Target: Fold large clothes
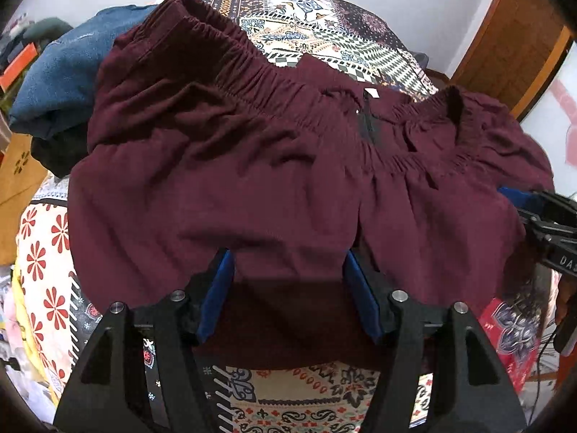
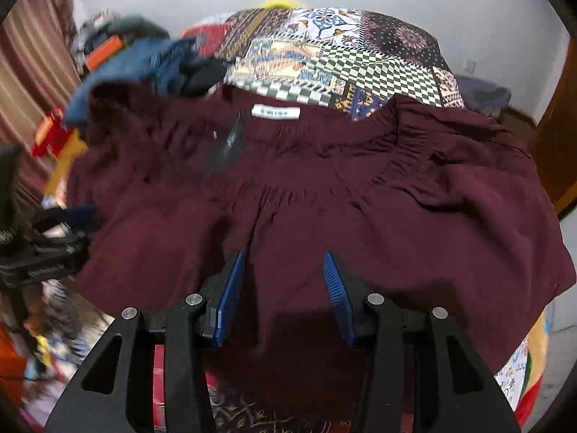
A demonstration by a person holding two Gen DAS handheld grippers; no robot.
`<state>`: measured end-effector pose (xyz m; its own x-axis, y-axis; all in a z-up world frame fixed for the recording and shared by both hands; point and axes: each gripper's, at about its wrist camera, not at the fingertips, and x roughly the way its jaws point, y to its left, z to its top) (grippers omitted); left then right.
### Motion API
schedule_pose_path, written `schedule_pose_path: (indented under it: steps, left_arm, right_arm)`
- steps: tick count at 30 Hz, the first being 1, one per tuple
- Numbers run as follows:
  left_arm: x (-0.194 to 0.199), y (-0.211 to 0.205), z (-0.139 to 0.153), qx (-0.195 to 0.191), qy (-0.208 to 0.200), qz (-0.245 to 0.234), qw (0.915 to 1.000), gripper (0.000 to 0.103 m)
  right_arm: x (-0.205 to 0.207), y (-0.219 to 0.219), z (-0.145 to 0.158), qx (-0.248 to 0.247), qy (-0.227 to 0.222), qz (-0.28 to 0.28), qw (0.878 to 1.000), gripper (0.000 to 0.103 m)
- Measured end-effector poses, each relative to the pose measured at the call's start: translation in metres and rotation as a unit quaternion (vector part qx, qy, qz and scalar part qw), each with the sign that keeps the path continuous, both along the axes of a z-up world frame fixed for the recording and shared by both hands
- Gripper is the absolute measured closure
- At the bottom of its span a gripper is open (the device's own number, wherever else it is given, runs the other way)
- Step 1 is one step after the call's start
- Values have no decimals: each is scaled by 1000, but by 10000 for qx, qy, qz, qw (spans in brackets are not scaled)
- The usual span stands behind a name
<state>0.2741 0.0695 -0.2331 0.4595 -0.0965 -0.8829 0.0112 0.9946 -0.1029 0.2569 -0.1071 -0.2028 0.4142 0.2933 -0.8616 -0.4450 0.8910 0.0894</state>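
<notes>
We see the maroon garment (image 1: 252,180) spread over the patterned bedcover (image 1: 324,29), its gathered elastic waistband (image 1: 252,72) turned away from us. Our left gripper (image 1: 286,270) stands with its blue pads (image 1: 216,296) apart over the near hem; cloth lies between them, but neither pad presses on it. Our right gripper (image 2: 285,274) also has its jaws parted above the maroon garment (image 2: 324,198), fabric showing in the gap and nothing pinched.

The left wrist view shows a dark zip opening below the waistband and the other gripper's tip at the garment's right edge. The right wrist view, partly blurred, shows a white label (image 2: 276,112) at the waistband, which the left view barely gives, and the left tool at the cloth's left side.

A pile of blue clothes (image 1: 65,79) lies against the garment's far left corner. Beyond the waistband the bedcover is bare up to the wall. On the right the cloth reaches close to the bed's edge, with a wooden door frame (image 1: 512,47) beyond.
</notes>
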Motion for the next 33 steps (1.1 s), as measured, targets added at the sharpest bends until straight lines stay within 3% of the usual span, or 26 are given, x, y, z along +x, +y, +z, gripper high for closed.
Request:
schedule_pose_path:
  steps: [4,8,10,12,15,18,22,26,28,33]
  left_arm:
    - [-7,6,11,53,-78,56,9999,40]
    - [-22,31,29,-16,-302,567,9979,39]
    - [-32,48,35,-117,-435,955,9944,28]
    - [-44,71,37,-343,-551,1509,9864,19]
    - [-57,97,28,-788,-459,2032,9749,18]
    - [-59,111,11,-1296,-165,2185,9671,18]
    - [-60,123,-11,-2235,113,2303,9470,18]
    - [-55,130,-33,-3440,277,2373,9081,18]
    - [-49,131,-41,-3690,312,2422,8968,18]
    - [-26,129,-58,-3849,344,2584,8854,18]
  right_arm:
    - [0,0,4,-125,-51,58,9999,58]
    - [0,-5,12,44,18,-38,10000,58]
    - [-1,-6,18,193,7,-56,9998,58]
    - [-4,-2,22,260,-53,-59,9996,58]
    - [-8,1,27,337,-124,-28,9993,58]
    - [-11,5,30,372,-152,27,9992,58]
    - [-14,7,31,432,-158,53,9989,58]
    - [-15,5,29,577,-27,60,9983,57]
    - [-15,6,28,561,-14,53,9984,57]
    - [-17,7,25,507,6,83,9987,57]
